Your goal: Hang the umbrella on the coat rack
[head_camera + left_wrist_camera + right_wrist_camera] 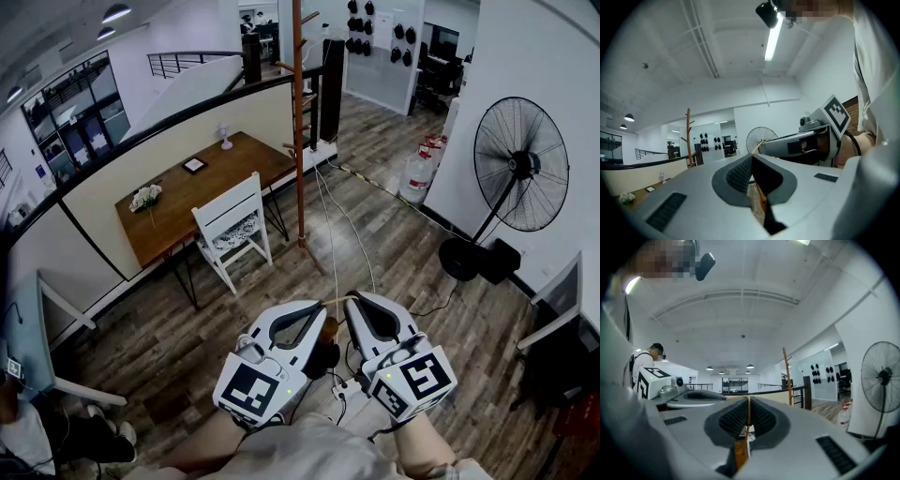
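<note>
The wooden coat rack (pixel 298 122) stands upright on the floor past the desk, its pegs bare where I can see them. It also shows far off in the left gripper view (pixel 687 136) and the right gripper view (pixel 787 376). No umbrella can be made out in any view. Both grippers are held close to the body, side by side and level, tips nearly touching. My left gripper (pixel 317 311) has its jaws together with nothing gripped. My right gripper (pixel 352 305) is likewise shut, its ribbed pads (pixel 758 416) meeting along a thin slit.
A wooden desk (pixel 187 192) with a white chair (pixel 234 230) stands left of the rack. A large black pedestal fan (pixel 520 169) is at the right wall, with a gas cylinder (pixel 415 173) beyond. Thin cables (pixel 328 225) trail over the plank floor.
</note>
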Demonstrator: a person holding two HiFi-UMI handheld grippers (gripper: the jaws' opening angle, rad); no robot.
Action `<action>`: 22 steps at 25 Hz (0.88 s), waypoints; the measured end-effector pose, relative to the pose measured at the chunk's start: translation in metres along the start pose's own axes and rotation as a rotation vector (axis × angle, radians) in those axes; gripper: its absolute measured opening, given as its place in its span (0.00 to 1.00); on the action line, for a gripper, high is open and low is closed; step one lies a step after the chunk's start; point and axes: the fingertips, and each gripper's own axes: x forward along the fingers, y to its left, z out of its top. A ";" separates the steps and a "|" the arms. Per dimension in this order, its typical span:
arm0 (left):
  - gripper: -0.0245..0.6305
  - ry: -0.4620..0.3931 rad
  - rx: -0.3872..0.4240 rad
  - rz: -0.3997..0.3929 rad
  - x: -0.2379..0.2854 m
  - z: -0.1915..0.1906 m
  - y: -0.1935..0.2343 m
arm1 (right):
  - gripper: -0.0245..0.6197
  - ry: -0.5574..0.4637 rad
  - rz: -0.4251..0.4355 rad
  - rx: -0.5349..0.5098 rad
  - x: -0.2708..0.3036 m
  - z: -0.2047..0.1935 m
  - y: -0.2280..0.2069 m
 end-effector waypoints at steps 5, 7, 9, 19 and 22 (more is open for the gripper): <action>0.04 -0.005 -0.022 0.000 0.016 0.003 -0.017 | 0.05 -0.010 0.006 -0.007 -0.016 0.001 -0.016; 0.04 0.006 -0.044 0.010 0.022 0.000 -0.022 | 0.05 -0.014 0.016 -0.008 -0.023 0.000 -0.021; 0.04 0.008 -0.060 0.015 0.029 -0.003 -0.029 | 0.05 -0.018 0.023 -0.007 -0.030 -0.004 -0.027; 0.04 0.053 -0.069 0.039 0.055 -0.013 -0.049 | 0.05 -0.002 0.057 0.032 -0.043 -0.020 -0.057; 0.04 0.060 -0.060 0.046 0.064 -0.014 -0.046 | 0.05 0.003 0.070 0.031 -0.040 -0.021 -0.065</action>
